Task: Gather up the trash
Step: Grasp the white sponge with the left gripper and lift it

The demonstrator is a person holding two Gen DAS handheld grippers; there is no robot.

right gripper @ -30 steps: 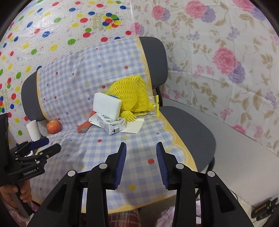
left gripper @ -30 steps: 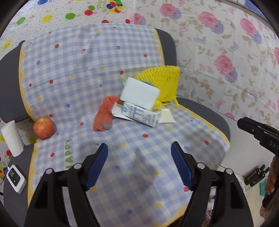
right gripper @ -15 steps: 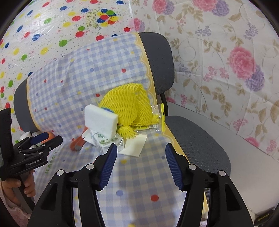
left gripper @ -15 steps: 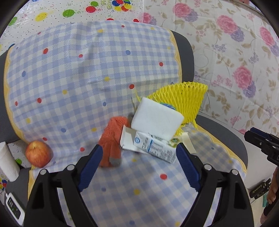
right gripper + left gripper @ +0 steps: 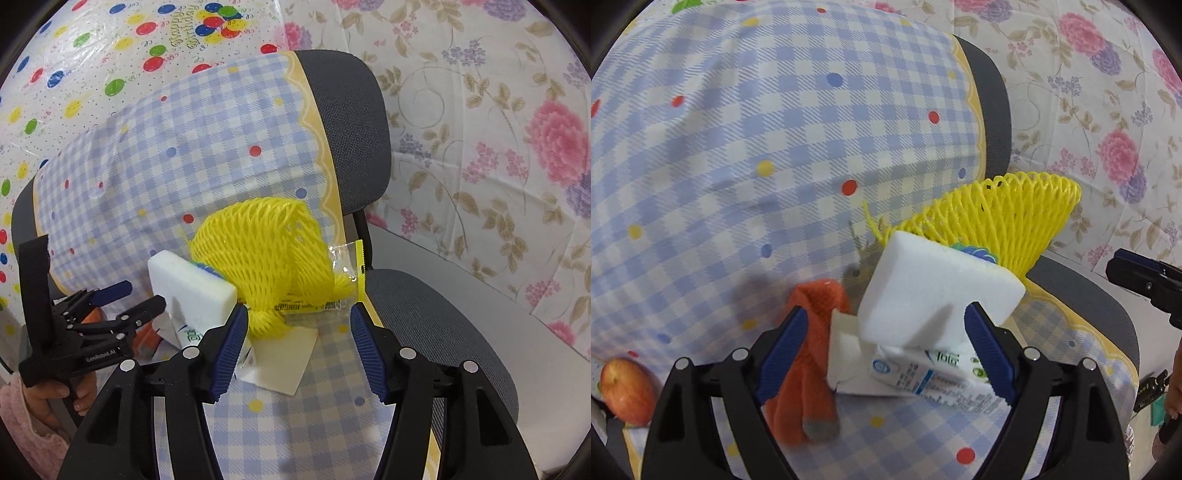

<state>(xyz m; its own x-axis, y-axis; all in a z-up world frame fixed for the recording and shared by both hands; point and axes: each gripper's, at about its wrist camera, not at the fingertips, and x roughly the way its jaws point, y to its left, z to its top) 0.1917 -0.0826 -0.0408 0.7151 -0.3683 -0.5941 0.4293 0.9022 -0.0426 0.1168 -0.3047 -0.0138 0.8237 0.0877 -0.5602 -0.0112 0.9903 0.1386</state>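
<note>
Both tongs stand open, nothing gripped. The left gripper (image 5: 884, 349) straddles the crushed carton (image 5: 919, 373) — light, probably collapsible; the right gripper (image 5: 297, 341) faces the soft yellow net (image 5: 264, 251) — best pinched at its knot.

A small heap of rubbish sits on the checked cloth (image 5: 155, 192) at the back of the seat. A white foam block (image 5: 934, 291) leans tilted on top of a squashed milk carton (image 5: 923, 376), which lies on its side with its torn flap open to the left. Behind them a yellow foam fruit net (image 5: 266, 251) fans out against the backrest, its gathered end knotted near the front. A clear plastic wrapper with a yellow strip (image 5: 351, 266) rests against the net's right side, and a flat cream paper scrap (image 5: 284, 365) lies just in front of the knot.
</note>
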